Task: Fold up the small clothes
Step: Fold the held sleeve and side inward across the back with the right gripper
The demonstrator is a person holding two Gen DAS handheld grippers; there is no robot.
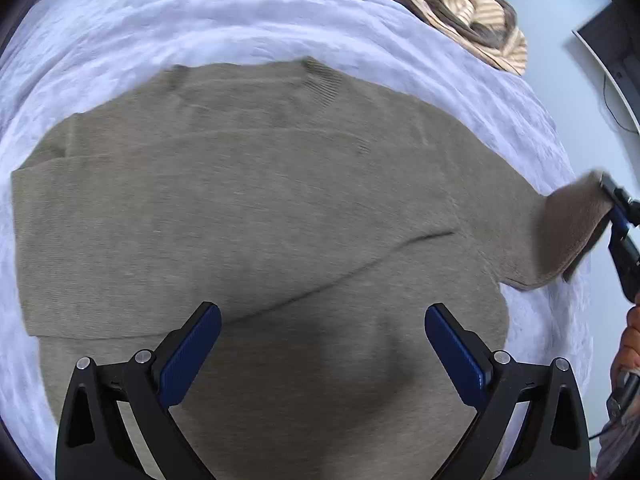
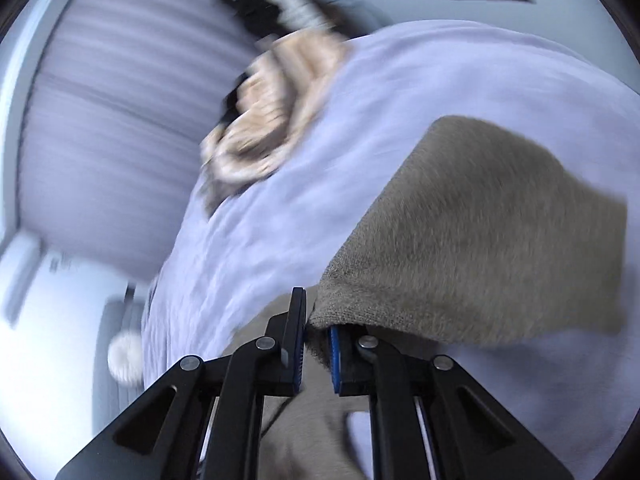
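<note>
A taupe knit sweater (image 1: 256, 208) lies flat on a pale lavender sheet (image 1: 200, 20), its left sleeve folded across the body. My left gripper (image 1: 322, 320) is open and empty above the sweater's lower part. My right gripper (image 2: 316, 320) is shut on the cuff of the sweater's right sleeve (image 2: 480, 248) and holds it lifted off the sheet (image 2: 400, 100). The same gripper (image 1: 618, 208) shows at the right edge of the left wrist view, holding the sleeve (image 1: 568, 232). The right wrist view is motion-blurred.
A striped beige and brown garment (image 1: 472, 12) lies crumpled at the far edge of the sheet; it also shows in the right wrist view (image 2: 272, 120). A dark monitor (image 1: 608, 36) stands at the far right. A pale floor lies beyond the sheet's edge.
</note>
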